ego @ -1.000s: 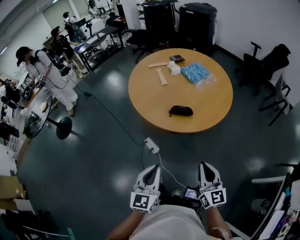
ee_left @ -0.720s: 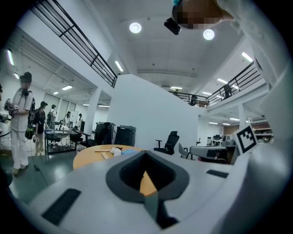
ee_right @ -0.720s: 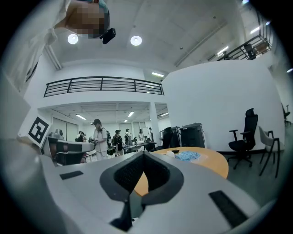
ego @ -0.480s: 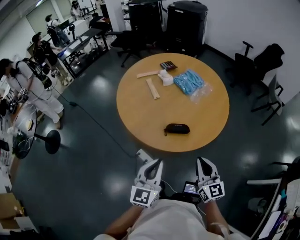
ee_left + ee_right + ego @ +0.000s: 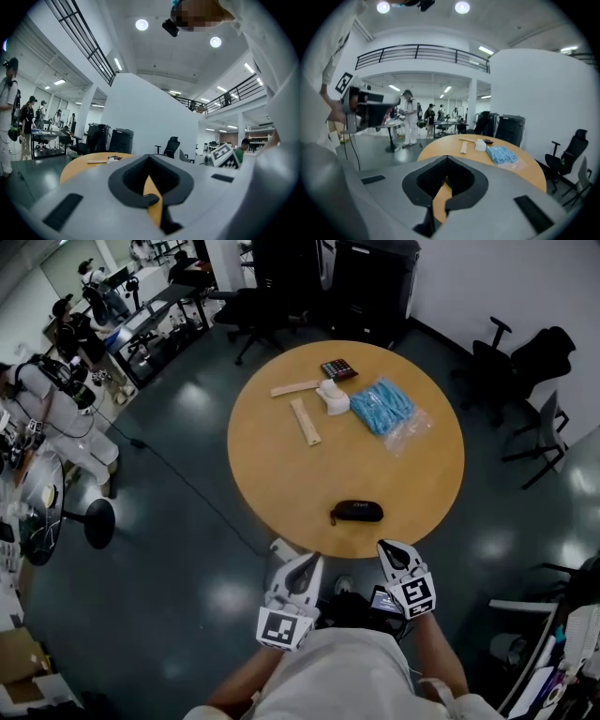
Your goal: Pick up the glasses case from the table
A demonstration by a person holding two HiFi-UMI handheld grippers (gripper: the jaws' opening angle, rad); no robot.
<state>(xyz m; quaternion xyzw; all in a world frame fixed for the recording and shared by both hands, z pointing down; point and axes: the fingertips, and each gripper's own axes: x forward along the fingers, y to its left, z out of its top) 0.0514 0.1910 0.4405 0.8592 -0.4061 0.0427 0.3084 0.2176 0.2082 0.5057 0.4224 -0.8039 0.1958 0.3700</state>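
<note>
Lower centre, head view: left hand-held gripper (image 5: 305,568) & right hand-held gripper (image 5: 387,549), both w/ jaws closed together, nothing betw. them, held nr the tabletop (image 5: 281,474) rim. In both gripper views the grey jaw bodies fill the lower frame; only a tabletop sliver shows thru the dark cutout. Glasses case (image 5: 358,512) lies mid-frame by the tabletop's near edge, untouched. Upper frame: wooden strips (image 5: 305,421), blue packet (image 5: 384,409), small dark item (image 5: 338,368), too small to ID.

Round table (image 5: 281,474) bearing glasses case (image 5: 357,512)
</note>
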